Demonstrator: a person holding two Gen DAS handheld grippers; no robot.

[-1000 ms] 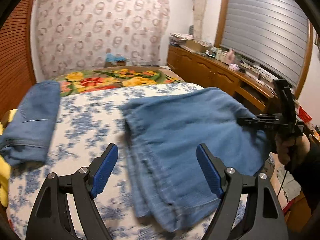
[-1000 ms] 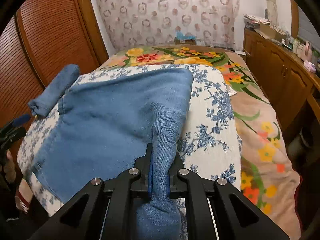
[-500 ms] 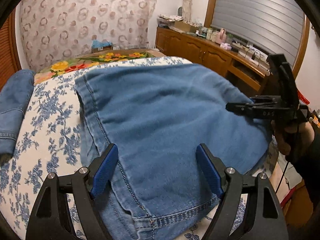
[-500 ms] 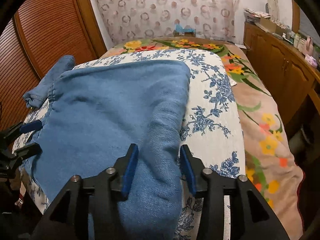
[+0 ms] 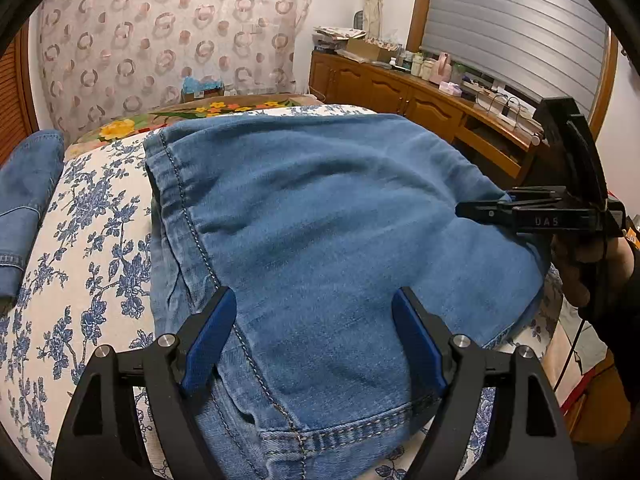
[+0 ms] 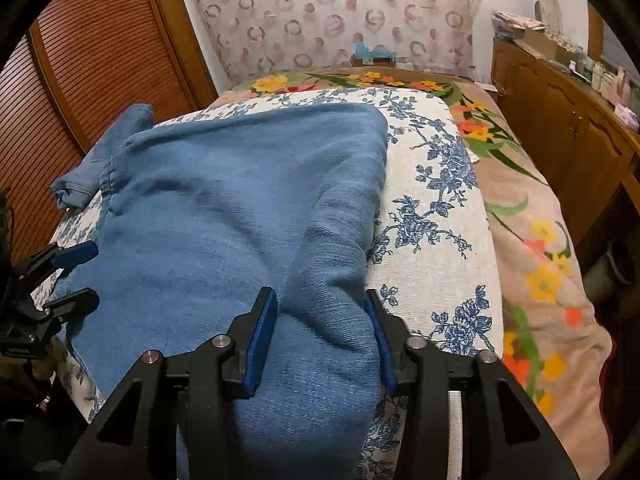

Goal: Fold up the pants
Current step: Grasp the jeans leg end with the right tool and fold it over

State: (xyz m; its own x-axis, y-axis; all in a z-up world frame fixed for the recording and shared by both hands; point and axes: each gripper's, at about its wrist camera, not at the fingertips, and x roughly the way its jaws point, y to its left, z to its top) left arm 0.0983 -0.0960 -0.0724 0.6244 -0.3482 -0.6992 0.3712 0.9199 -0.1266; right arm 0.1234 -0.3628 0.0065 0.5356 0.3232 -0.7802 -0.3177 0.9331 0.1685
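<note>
The left tool point(image 5: 312, 336), black-framed with blue pads, is held spread wide above the near hem corner of the folded blue denim pants point(image 5: 340, 216); the denim lies between and beneath its pads, and no pinching is seen. The stitched side seam runs up and away from the left pad, and the double-stitched hem passes just below both pads.

The right tool point(image 6: 320, 332), of the same black and blue build, straddles a raised fold at the pants' point(image 6: 240, 208) near right edge. Its jaws are closing, with that ridge of denim between the pads; the right pad lies against the cloth, while a firm pinch cannot be confirmed. In the left wrist view the right tool point(image 5: 480, 212) is seen at the pants' far right edge, gripped by a hand point(image 5: 580, 264).

The pants are spread over a white cushion with blue floral print point(image 6: 432, 208), which lies on a bed with a bright flower-patterned cover point(image 6: 540, 240). Beyond the pants' left edge a second folded piece of blue denim point(image 5: 24, 200) rests. Far to the right, a wooden cabinet point(image 5: 400, 92) is seen.
</note>
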